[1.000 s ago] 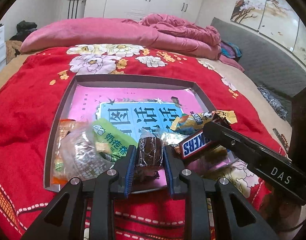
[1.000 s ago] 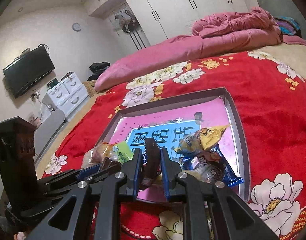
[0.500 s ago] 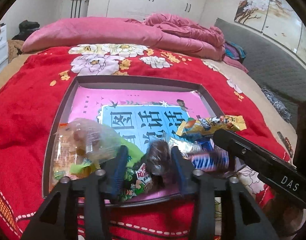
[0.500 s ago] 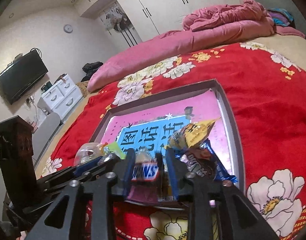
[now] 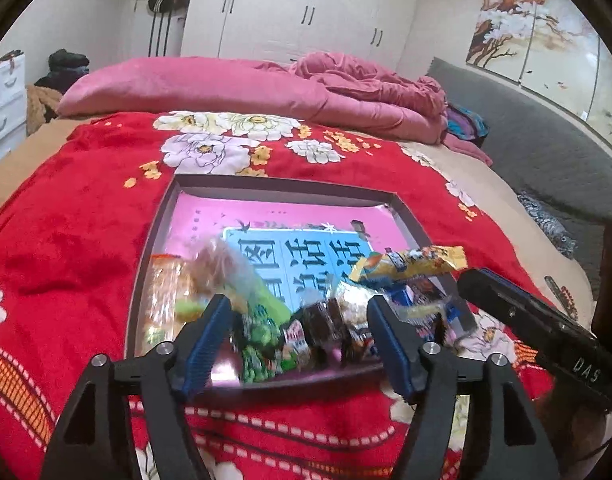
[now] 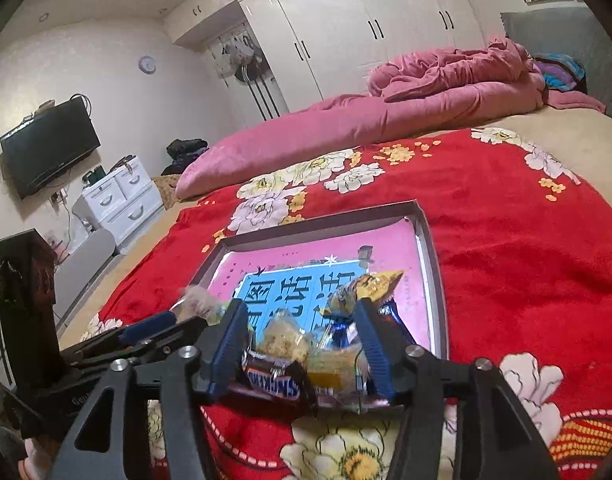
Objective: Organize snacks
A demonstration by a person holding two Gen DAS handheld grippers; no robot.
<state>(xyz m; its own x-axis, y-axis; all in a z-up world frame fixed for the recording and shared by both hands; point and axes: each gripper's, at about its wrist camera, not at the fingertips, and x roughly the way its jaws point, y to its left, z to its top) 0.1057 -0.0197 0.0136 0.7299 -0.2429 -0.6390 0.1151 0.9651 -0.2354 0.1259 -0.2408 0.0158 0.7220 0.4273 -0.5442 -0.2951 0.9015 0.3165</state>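
Note:
A grey-rimmed tray (image 5: 274,188) with a pink and blue printed floor lies on the red blanket; it also shows in the right wrist view (image 6: 430,240). Its near end holds a pile of snacks: a green packet (image 5: 266,332), a dark wrapped chocolate (image 5: 320,326), a yellow packet (image 5: 414,262) and clear bags (image 5: 166,284). My left gripper (image 5: 300,344) is open over the pile, holding nothing. My right gripper (image 6: 302,340) is open, with a Snickers bar (image 6: 274,380) lying between its fingers at the tray's near edge.
The red floral blanket (image 5: 66,220) covers the bed. A pink duvet (image 5: 226,88) is bunched at the far end. White wardrobes (image 6: 366,32) line the back wall. A white drawer unit (image 6: 118,196) and a wall TV (image 6: 46,144) stand at the left.
Both grippers have opened. The left let go of the dark wrapped chocolate and the right let go of the Snickers bar; both snacks now lie in the pile at the tray's near end.

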